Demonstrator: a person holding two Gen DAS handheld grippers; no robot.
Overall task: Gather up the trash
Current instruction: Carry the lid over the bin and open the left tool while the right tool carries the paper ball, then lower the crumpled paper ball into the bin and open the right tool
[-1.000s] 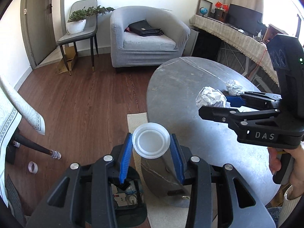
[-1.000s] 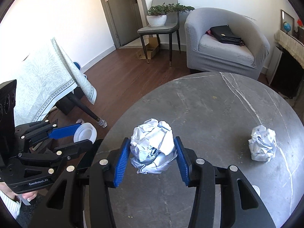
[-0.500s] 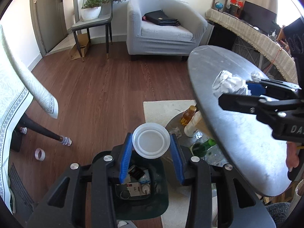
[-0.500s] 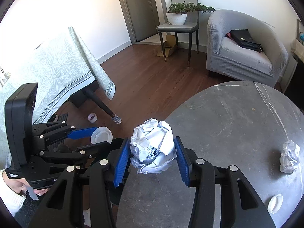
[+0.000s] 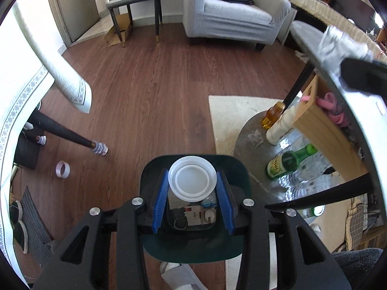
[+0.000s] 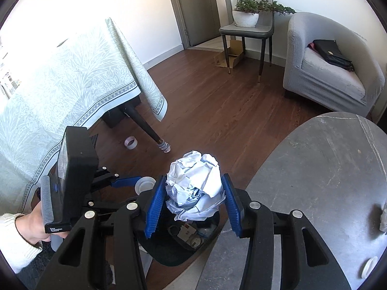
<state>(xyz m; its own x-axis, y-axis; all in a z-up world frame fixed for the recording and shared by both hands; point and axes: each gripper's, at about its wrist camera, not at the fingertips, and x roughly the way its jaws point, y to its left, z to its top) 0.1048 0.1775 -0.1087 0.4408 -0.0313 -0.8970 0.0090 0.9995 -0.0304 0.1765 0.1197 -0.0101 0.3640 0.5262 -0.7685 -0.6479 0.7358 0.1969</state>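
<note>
My left gripper is shut on a white plastic lid and holds it right above the dark green trash bin on the floor. My right gripper is shut on a crumpled paper ball and holds it over the same bin, just off the grey round table's edge. The left gripper with its lid shows to the left in the right wrist view. Another paper ball and a small white lid lie on the table at the right.
The bin holds several bits of trash. Bottles and a wooden box stand under the round table. A clothed table and its leg are to the left, with a tape roll on the floor. An armchair stands beyond.
Both grippers have moved left off the round table to above the trash bin, still holding the lid and the paper ball. The left gripper now points down into the bin.
</note>
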